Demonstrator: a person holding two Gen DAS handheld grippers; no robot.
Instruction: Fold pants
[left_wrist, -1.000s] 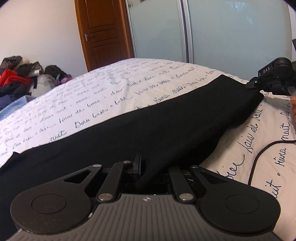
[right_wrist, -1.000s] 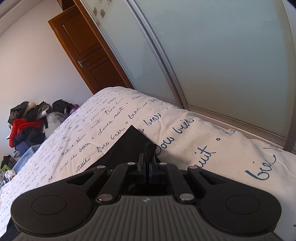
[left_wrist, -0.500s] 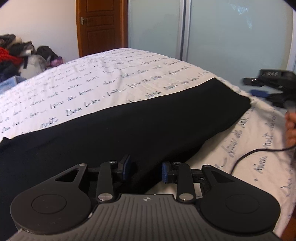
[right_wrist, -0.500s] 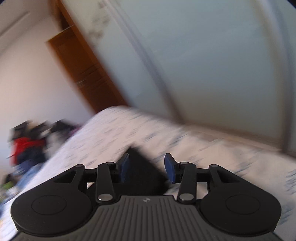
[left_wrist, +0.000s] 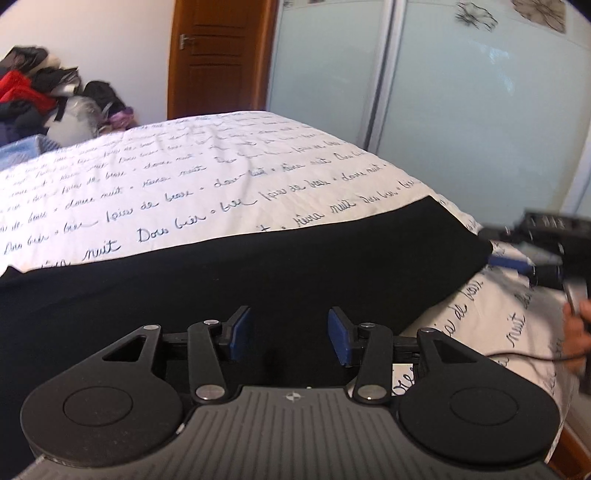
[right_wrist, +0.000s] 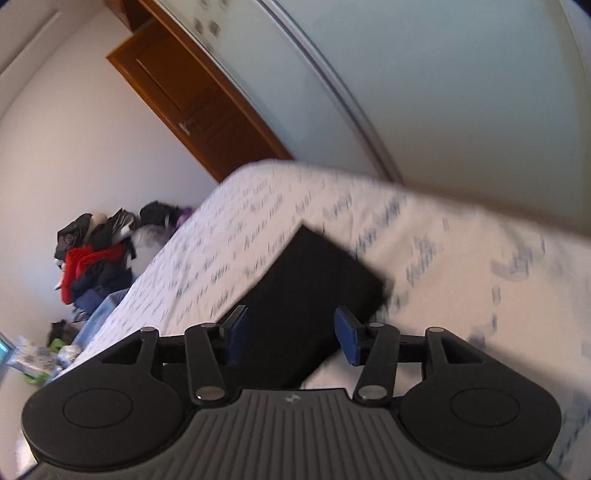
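Black pants (left_wrist: 258, 280) lie flat in a long band across the bed, folded lengthwise. My left gripper (left_wrist: 289, 338) hovers just above their near edge. Its jaws are opening, and the blue pads (left_wrist: 238, 334) stand apart with cloth beneath them and nothing pinched. In the right wrist view, which is blurred, the pants' squared end (right_wrist: 314, 288) rests on the cover. My right gripper (right_wrist: 291, 339) is over that end, jaws opening and holding nothing. The right gripper (left_wrist: 532, 258) also shows, blurred, at the pants' far right corner in the left wrist view.
The bed cover (left_wrist: 221, 177) is white with blue script. A heap of clothes (left_wrist: 40, 96) sits by the far wall next to a wooden door (left_wrist: 221, 55). Frosted sliding doors (left_wrist: 461, 110) run behind the bed. A black cable (left_wrist: 524, 356) and a person's hand (left_wrist: 578, 328) are at the right.
Both grippers were shut on the pants' edge and have let go, their jaws now apart. The left one lifted slightly and rolled. The right one drew back from the corner.
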